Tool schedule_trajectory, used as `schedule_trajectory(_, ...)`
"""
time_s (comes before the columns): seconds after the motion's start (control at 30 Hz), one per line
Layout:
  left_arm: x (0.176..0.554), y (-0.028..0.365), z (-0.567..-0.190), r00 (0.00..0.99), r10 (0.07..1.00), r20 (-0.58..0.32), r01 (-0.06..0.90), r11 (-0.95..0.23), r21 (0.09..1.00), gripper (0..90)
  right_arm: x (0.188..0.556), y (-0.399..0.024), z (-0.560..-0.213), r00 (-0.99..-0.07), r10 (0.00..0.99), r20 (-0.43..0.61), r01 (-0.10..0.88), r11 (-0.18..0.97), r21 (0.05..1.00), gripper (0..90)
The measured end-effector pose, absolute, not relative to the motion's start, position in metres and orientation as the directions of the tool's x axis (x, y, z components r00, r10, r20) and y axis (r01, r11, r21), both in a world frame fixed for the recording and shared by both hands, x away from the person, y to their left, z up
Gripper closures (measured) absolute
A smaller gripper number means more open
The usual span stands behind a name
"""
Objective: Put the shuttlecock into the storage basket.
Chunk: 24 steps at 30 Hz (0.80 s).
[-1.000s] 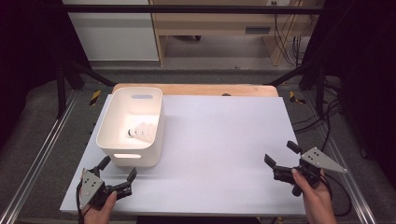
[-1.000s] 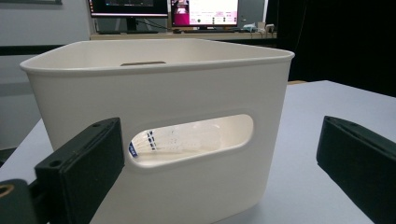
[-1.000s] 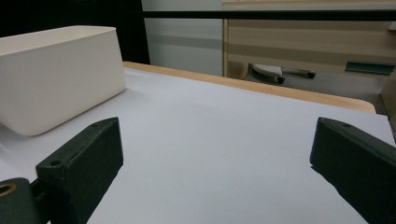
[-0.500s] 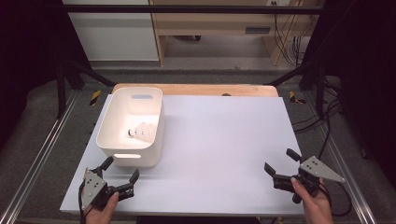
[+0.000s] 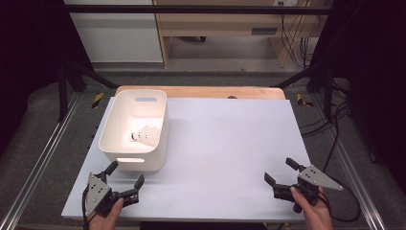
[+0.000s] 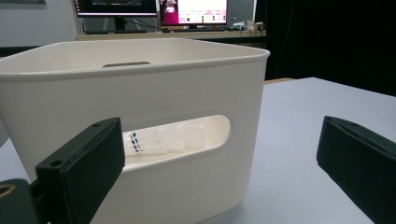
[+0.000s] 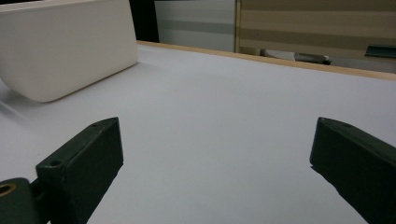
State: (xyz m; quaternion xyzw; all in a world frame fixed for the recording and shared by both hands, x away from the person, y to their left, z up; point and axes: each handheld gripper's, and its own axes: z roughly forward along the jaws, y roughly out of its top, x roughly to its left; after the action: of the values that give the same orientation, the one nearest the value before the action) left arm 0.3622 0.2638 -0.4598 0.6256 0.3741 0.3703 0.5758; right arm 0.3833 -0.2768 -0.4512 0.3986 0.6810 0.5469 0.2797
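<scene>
Both tools gaping, empty: left tool (image 5: 125,176) near bin (image 5: 134,130); shuttlecock (image 5: 145,136) glimpsed through handle slot (image 6: 177,140); right tool (image 5: 282,172) far right.

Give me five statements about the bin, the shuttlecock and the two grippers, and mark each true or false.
1. The white bin stands on the table's left half. True.
2. A shuttlecock lies inside the bin. True.
3. The left gripper is shut on the bin's handle. False: its jaws are open, short of the bin.
4. The right gripper holds the shuttlecock. False: it is open and holds nothing, over the bare white table.
5. The bin lies tipped on its side. False: it stands upright.
</scene>
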Motion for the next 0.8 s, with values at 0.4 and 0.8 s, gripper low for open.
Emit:
schedule_trajectory(0.4, 0.362, 0.263, -0.460, 0.457, 0.889, 0.029, 0.048, -0.057, 0.997, 1.1, 0.388, -0.264, -0.455, -0.560, 0.828, 0.033, 0.208, 0.102, 0.973, 3.1)
schedule_trajectory(0.8, 0.363, 0.264, -0.460, 0.454, 0.890, 0.026, 0.046, -0.052, 0.998, 1.1, 0.399, -0.254, -0.460, -0.572, 0.819, 0.034, 0.197, 0.097, 0.976, 3.1)
